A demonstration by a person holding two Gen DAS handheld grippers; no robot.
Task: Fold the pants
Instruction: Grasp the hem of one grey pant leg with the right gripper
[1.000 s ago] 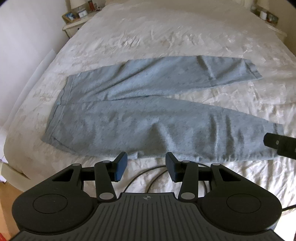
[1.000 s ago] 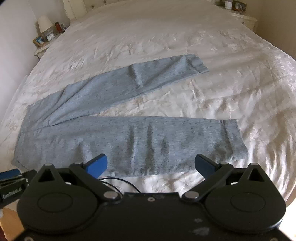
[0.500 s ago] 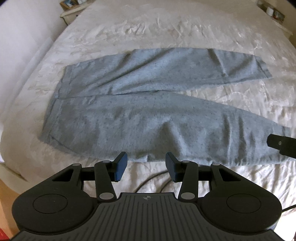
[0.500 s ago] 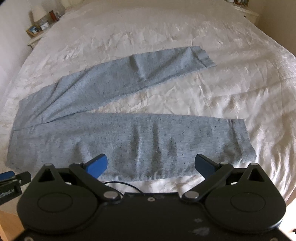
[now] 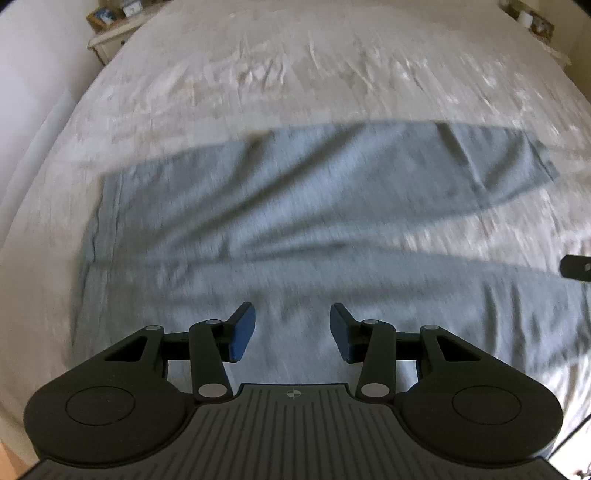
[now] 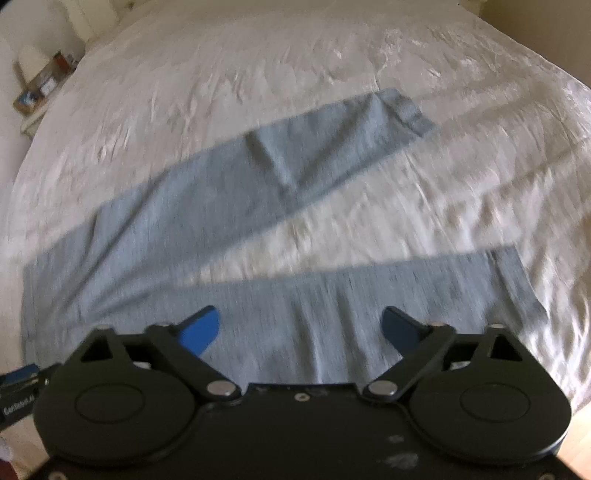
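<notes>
Grey-blue pants (image 5: 258, 229) lie flat on a white bed, waistband to the left, both legs spread out to the right. My left gripper (image 5: 291, 332) hovers above the near leg close to the waist, jaws apart with nothing between them. Over the lower half of the near leg (image 6: 369, 295) hangs my right gripper (image 6: 301, 328), its jaws wide and closing, with only cloth below them and nothing gripped. The far leg (image 6: 295, 155) angles away toward its cuff. Both views are motion-blurred.
The white crinkled bedspread (image 5: 295, 66) fills the surroundings. A nightstand with small items (image 5: 110, 22) stands at the far left corner, another (image 5: 532, 22) at the far right. Wooden floor (image 6: 576, 435) shows past the bed's near edge. The right gripper's tip (image 5: 576, 264) enters the left view.
Both grippers have moved forward over the bed and lower, so the near pant leg now lies under the fingers. The right gripper's jaws have narrowed a little.
</notes>
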